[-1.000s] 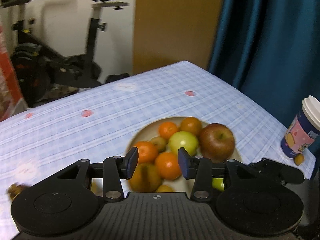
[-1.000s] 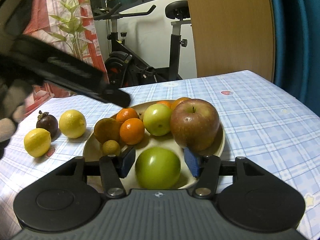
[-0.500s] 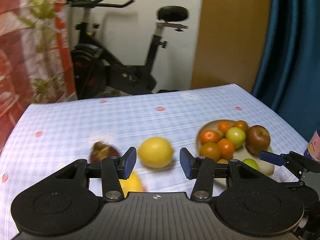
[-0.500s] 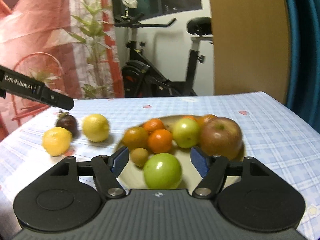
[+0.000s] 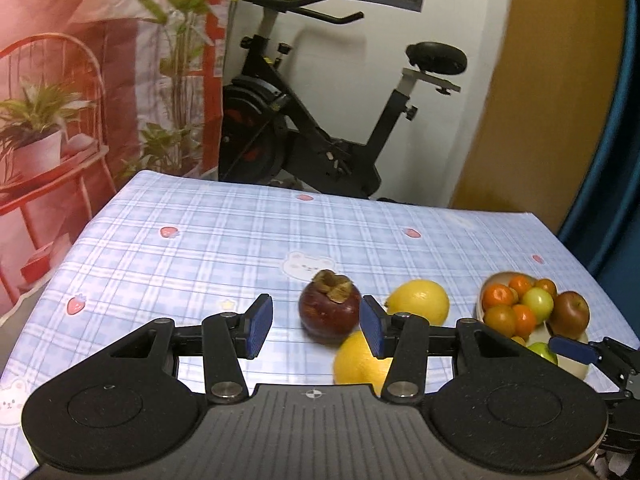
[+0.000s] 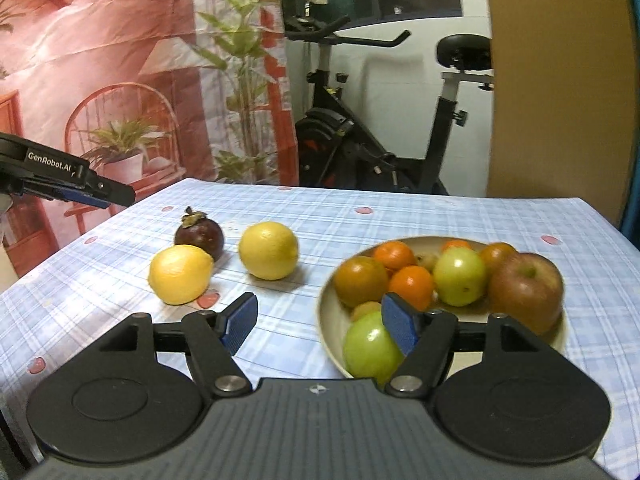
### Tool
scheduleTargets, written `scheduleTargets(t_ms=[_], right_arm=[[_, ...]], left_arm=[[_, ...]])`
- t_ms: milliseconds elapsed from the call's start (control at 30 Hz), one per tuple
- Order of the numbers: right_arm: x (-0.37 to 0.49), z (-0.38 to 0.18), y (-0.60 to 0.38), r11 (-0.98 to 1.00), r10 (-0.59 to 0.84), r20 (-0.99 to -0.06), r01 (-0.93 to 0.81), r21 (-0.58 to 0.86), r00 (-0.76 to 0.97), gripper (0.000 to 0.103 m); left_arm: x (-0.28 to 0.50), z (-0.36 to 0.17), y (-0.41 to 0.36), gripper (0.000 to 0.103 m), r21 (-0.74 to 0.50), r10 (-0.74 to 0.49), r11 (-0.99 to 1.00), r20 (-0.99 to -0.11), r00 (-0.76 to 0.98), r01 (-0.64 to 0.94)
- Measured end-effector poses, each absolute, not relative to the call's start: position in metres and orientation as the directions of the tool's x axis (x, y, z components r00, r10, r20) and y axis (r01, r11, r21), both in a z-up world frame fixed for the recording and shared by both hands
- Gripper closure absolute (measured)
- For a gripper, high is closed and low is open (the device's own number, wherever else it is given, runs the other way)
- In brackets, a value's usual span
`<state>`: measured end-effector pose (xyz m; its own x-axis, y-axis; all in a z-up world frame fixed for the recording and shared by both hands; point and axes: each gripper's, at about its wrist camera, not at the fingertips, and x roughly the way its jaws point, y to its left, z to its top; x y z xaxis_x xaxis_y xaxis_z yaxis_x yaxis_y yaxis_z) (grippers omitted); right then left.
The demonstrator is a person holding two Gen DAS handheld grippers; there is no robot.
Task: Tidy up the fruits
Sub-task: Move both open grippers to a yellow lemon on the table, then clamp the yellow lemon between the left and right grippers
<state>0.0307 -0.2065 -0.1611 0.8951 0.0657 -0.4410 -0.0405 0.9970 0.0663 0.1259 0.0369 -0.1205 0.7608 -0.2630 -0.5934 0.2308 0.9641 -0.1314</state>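
Observation:
A dark mangosteen point(image 5: 329, 312) lies on the blue checked tablecloth with two lemons point(image 5: 418, 302) point(image 5: 360, 360) just right of it. My left gripper point(image 5: 316, 326) hovers open before them; the mangosteen shows between its fingertips, untouched. A beige plate point(image 6: 326, 320) holds a red apple point(image 6: 526, 286), two green apples point(image 6: 370, 346), oranges and small fruits. My right gripper point(image 6: 320, 322) is open at the plate's near left rim, its right pad in front of the near green apple, gripping nothing. The left gripper point(image 6: 96, 196) shows at far left above the table.
An exercise bike point(image 5: 340, 140) stands behind the table's far edge. A red printed backdrop point(image 6: 100, 60) hangs to the left, a wooden panel and blue curtain point(image 5: 600, 160) to the right. Bare tablecloth point(image 5: 200, 248) stretches left of and beyond the loose fruits.
My left gripper swung left from above the plate to the mangosteen and lemons. My right gripper drew back from the green apple, shifted left, and its jaws widened.

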Motion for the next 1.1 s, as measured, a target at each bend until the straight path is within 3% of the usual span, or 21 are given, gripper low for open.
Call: scheduleTargets(t_ms=[200,267,500,767,1100], right_arm=[[0.056,-0.159,-0.188,0.990,0.135,-0.470,-0.132,0.038,0.872,0.032],[0.067,-0.159,-0.179,0.987,0.151,-0.479,-0.162,0.019,0.865,0.032],[0.090,-0.153,-0.172,0.985,0.148,-0.493,-0.175,-0.009,0.858,0.032],[0.100,-0.163,-0.153,0.967,0.222,-0.534,-0.253,0.014,0.816,0.032],[0.141,-0.178,-0.111,0.919,0.338,-0.590,-0.391,0.041,0.733,0.032]], left_arm=[[0.131,-0.133,0.038,0.050,-0.188,-0.325,0.946,-0.607,0.726,0.266],[0.133,-0.141,0.031,0.042,-0.194,-0.350,0.936,-0.612,0.709,0.295],[0.132,-0.164,0.010,0.042,-0.176,-0.394,0.912,-0.629,0.670,0.370],[0.147,-0.170,0.027,0.042,-0.325,-0.464,0.886,-0.632,0.621,0.330],[0.162,-0.189,0.029,0.043,-0.409,-0.509,0.860,-0.656,0.557,0.305]])
